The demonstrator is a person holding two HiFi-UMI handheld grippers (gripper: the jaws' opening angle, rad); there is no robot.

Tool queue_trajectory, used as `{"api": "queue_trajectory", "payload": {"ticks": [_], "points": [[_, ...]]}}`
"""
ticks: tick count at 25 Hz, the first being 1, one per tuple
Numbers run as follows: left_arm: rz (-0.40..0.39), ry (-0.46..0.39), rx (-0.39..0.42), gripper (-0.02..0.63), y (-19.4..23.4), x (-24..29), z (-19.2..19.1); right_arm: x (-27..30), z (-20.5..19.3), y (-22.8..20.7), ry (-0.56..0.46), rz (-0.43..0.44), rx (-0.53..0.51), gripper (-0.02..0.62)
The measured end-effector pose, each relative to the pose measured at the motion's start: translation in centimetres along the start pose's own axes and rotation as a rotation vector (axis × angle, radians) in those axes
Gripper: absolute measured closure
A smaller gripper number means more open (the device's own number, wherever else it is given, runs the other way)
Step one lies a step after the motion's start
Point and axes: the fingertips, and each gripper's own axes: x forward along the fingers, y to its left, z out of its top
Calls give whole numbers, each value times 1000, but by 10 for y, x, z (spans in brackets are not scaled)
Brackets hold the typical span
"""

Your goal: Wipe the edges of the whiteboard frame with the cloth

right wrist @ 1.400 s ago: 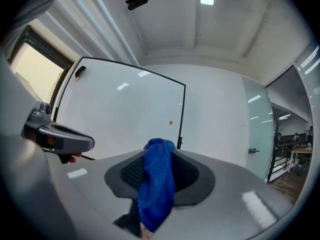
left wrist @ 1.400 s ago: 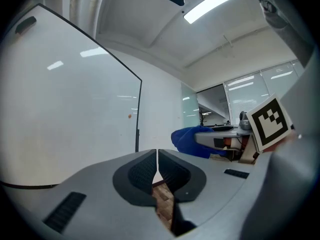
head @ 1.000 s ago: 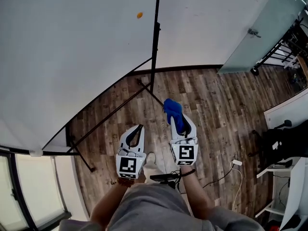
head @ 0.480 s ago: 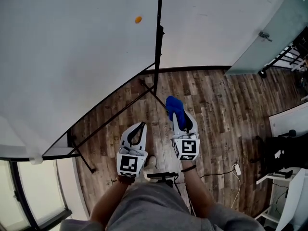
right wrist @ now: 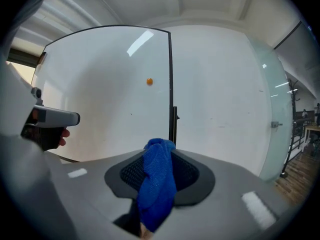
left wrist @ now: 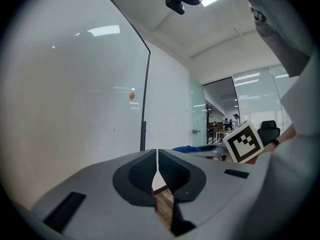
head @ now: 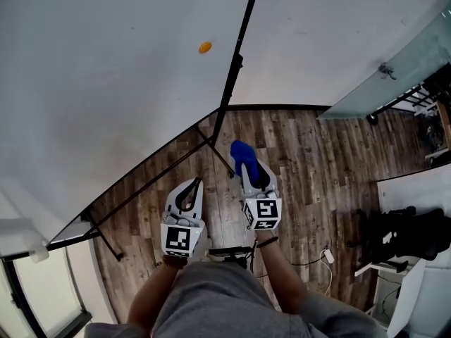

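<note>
Right gripper (head: pixel 244 162): clenched on the blue cloth (head: pixel 241 152). The cloth bunched up between the jaws and stuck out past the tips.

Left gripper (head: pixel 195 187): jaws pressed together with nothing between them. It was held just beside the right one.

Cloth position: in the air, clear of the board. In the right gripper view it stood in line with the black right-hand edge (right wrist: pixel 170 84) of the frame, with open space between the two.

Whiteboard (head: pixel 106 90): upright on a dark stand over the wooden floor (head: pixel 310 160). A thin black frame ran round it. Its surface looked clean apart from one small orange dot (head: pixel 205 47).

Progress (judged): wiping had not visibly begun, as there was no contact between cloth and frame. The cloth was secured and aimed at the right-hand edge, near the lower corner. All edges appeared left to do: right, bottom, left and top. No dust or streaks could be made out on the frame, so the pictures could not show any stretch as done.

Counts: grippers, two; cloths, one; whiteboards, one; orange dots, one.

Person: one, standing, with both forearms out towards the board.
</note>
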Motion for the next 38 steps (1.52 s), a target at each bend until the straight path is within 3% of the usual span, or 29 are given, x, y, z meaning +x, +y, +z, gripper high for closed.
{"api": "queue_trajectory", "payload": {"ticks": [5, 10, 16, 28, 34, 38], "points": [[-24, 5, -10, 588, 26, 36, -2, 62, -7, -13, 21, 14, 27, 462], [0, 33, -9, 588, 33, 65, -2, 107, -22, -38, 68, 42, 39, 462], [110, 59, -27, 588, 59, 112, 4, 185, -59, -64, 154, 88, 90, 462], [303, 108, -78, 588, 65, 134, 7, 270, -124, -93, 259, 143, 18, 462], [333, 105, -125, 588, 83, 140, -15, 294, -130, -85, 283, 174, -8, 462], [331, 86, -118, 588, 92, 143, -20, 299, -135, -83, 300, 160, 49, 460]]}}
